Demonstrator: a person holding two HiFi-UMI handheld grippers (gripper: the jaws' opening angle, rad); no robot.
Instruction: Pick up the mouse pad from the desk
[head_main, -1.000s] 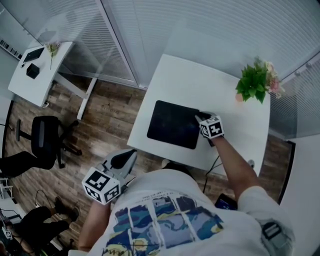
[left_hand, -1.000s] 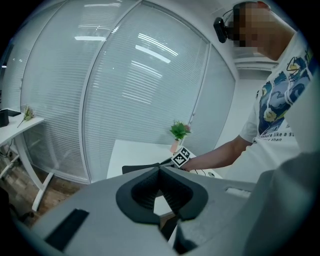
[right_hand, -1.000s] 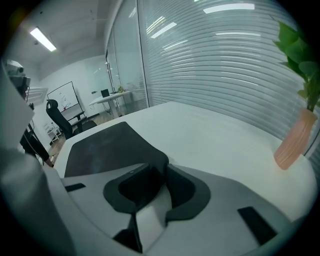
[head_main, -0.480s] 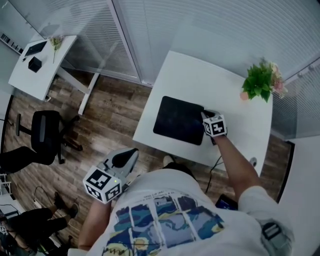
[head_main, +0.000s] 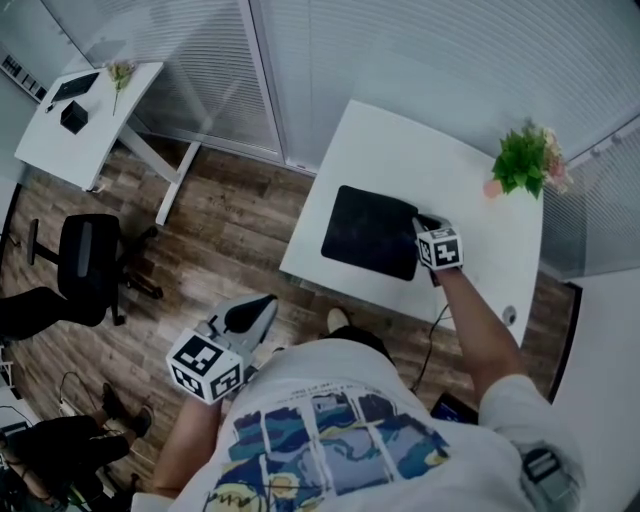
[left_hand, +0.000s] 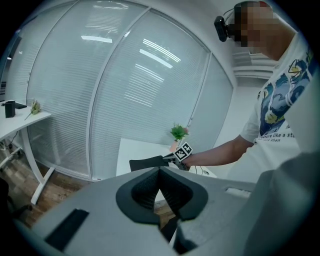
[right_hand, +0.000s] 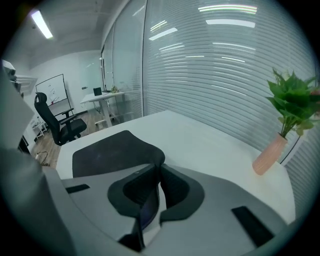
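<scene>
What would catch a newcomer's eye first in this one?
The black mouse pad against the white desk, its right edge pinched in the right gripper, whose jaws have just been closing on it. Then the green potted plant at the desk's far right corner, and the left gripper held shut over the wood floor.

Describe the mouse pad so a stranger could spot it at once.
Find the white desk by the glass wall, the one with a potted plant at its far corner. The mouse pad is the flat dark rectangle over its left half. Nothing else there is a dark sheet, and the right gripper, whose jaws have just been closing, pinches its edge.
</scene>
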